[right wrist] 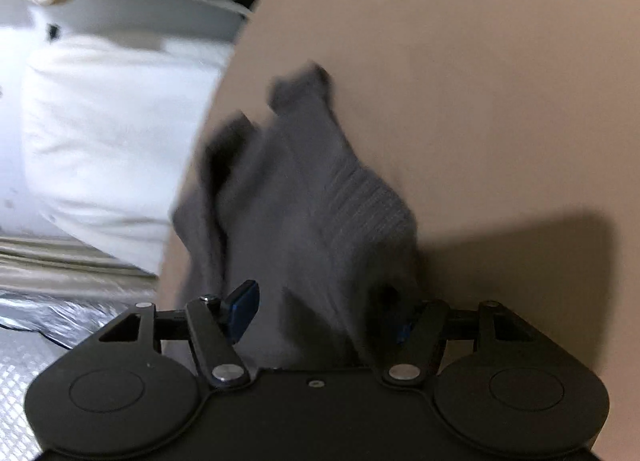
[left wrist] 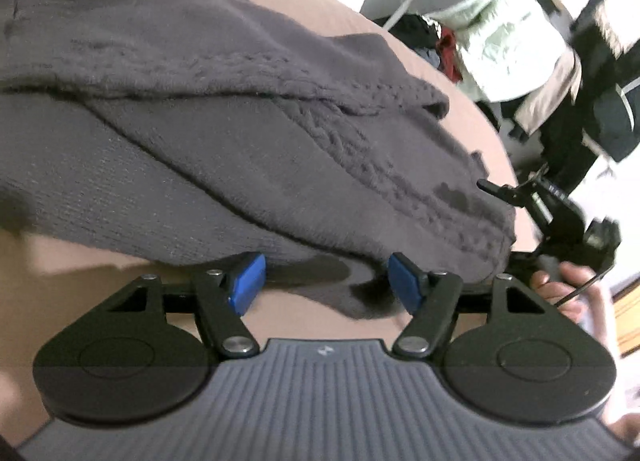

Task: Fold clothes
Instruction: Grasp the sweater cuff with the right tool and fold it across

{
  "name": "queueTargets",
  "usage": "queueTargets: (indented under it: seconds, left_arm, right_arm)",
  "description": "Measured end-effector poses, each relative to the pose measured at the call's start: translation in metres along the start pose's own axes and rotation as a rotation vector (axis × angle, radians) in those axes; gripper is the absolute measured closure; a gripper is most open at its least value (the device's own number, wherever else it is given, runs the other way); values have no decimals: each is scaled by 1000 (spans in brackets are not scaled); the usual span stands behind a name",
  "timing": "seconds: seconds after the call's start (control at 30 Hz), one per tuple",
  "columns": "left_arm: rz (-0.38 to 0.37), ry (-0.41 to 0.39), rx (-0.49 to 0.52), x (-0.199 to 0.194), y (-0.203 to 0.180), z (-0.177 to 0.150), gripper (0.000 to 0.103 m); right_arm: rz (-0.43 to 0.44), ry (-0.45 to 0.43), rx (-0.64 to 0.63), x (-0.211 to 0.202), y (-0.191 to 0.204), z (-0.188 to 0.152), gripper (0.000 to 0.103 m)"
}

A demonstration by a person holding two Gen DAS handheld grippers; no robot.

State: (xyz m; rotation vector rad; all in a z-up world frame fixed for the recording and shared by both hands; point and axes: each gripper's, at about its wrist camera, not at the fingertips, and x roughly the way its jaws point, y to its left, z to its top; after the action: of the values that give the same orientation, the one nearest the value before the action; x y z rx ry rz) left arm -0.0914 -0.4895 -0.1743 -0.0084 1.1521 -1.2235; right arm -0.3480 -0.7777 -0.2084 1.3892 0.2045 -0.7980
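Dark grey knit sweater (left wrist: pixel 240 133) lying on tan table (left wrist: pixel 460 73), part folded, w/ one layer flapped over the rest. Thick, soft, floppy; prob a bit heavy for cloth, not slippery, won't break. Will sag and bunch if picked up at one spot only.

Left gripper (left wrist: pixel 324 281) down low at near edge of sweater, blue pads (left wrist: pixel 246 281) apart, nothing pinched; hem just past the tips. Right gripper (right wrist: pixel 320 313) pads also apart, w/ cloth lying loose in the gap, not squeezed. One right pad hidden by fabric. Right tool also seen in left view, hand (left wrist: pixel 560 289) on it, at sweater's right end.

Best to grab at ribbed hem (right wrist: pixel 368 197) or a thick folded edge, both layers, two spots well apart, so nothing droops. Blurry pics, so small details unsure.
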Motion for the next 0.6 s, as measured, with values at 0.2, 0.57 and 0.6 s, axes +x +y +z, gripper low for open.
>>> queueTargets:
  seconds: [0.2,0.57,0.6]
  left_arm:
    - [-121,-12,-153,-8,7,3,35]
    - [-29,89,14,16,-23,-12,35]
    - [-40,85,30,16,-28,-12,35]
  right_arm:
    - [62,-291,-254,-59,41,-2,92]
    - [-108,-164,-93,-27,-4,16,86]
    - [-122,-151,-112,-20,-1,16,79]
